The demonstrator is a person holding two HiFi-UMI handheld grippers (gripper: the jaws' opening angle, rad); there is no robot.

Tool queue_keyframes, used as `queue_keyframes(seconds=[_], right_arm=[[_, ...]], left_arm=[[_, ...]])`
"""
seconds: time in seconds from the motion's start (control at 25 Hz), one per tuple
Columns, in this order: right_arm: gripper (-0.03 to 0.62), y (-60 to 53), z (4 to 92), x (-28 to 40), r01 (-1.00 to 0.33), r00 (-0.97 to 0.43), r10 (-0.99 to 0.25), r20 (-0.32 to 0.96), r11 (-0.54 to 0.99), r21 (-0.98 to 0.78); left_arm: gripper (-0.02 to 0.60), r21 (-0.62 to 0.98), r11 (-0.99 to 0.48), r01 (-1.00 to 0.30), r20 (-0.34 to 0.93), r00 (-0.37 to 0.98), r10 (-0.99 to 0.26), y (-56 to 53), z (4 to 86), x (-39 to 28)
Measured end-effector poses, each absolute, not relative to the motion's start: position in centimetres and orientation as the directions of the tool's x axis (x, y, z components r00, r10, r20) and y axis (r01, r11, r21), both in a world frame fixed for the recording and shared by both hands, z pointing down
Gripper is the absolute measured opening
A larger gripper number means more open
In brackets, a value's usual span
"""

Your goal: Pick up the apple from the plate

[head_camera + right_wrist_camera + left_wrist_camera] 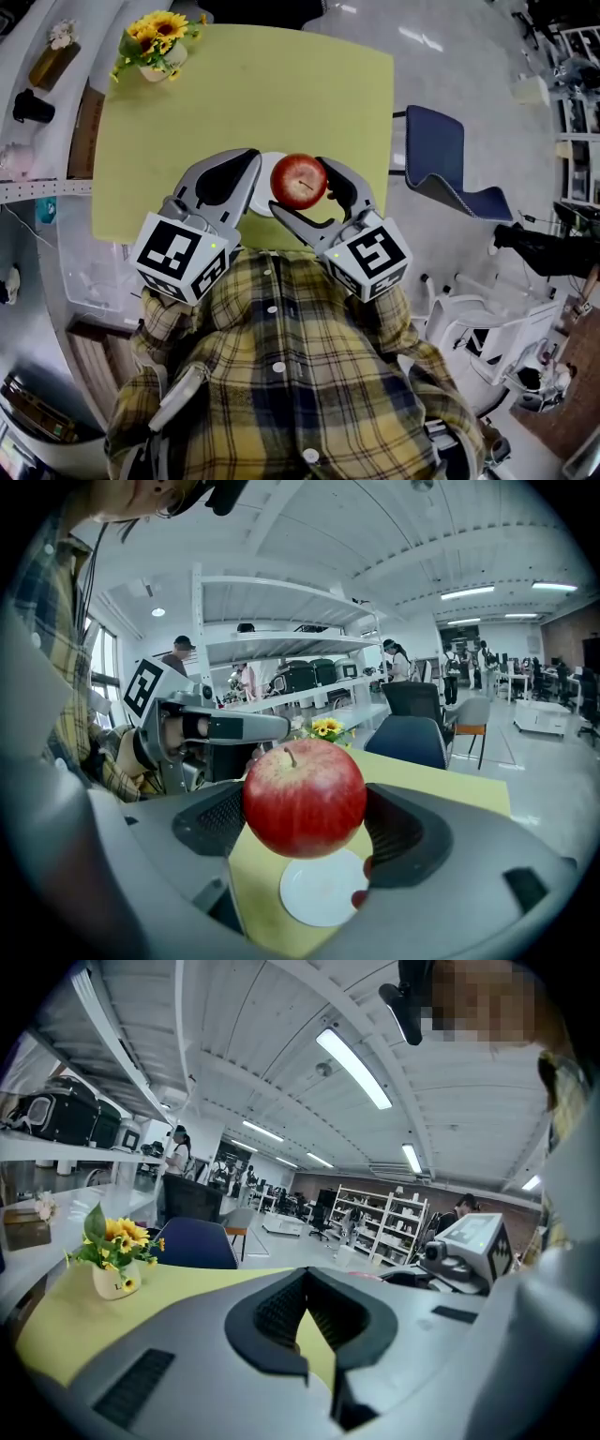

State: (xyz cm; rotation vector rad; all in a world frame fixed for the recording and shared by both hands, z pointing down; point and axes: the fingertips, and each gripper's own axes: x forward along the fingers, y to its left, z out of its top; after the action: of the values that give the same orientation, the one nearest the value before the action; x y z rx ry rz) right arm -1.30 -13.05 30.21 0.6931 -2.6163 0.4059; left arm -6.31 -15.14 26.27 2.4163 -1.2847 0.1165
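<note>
My right tongs [309, 202] are clamped on the red apple [298, 181], one pad against each flank. They hold it in the air, clear of the white plate [323, 892]. In the right gripper view the plate lies on the yellow table [281, 84] at 6 o'clock below the fruit. The apple's stem-to-base axis stands upright, with the stem at 12 o'clock. My left tongs [306, 1283] sit at 9 o'clock of the apple, pads meeting at the tips and gripping nothing. Potted sunflowers [155, 42] stand at the table's 11 o'clock corner.

A pot of sunflowers [156, 39] stands at the far left corner of the yellow worktop [281, 94]. A blue chair [454, 161] sits to its right on the grey floor [459, 66].
</note>
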Motion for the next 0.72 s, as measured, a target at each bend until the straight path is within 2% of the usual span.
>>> queue_keyframes(seconds=[0.72], right_arm=[[0.39,-12.78,30.75,-1.22,-0.515,-0.794,-0.391,0.466,0.84,-0.174]], left_arm=[[0.006,0.308,-0.492,-0.814,0.266,0.571,-0.777,-15.09,26.7,-6.64]])
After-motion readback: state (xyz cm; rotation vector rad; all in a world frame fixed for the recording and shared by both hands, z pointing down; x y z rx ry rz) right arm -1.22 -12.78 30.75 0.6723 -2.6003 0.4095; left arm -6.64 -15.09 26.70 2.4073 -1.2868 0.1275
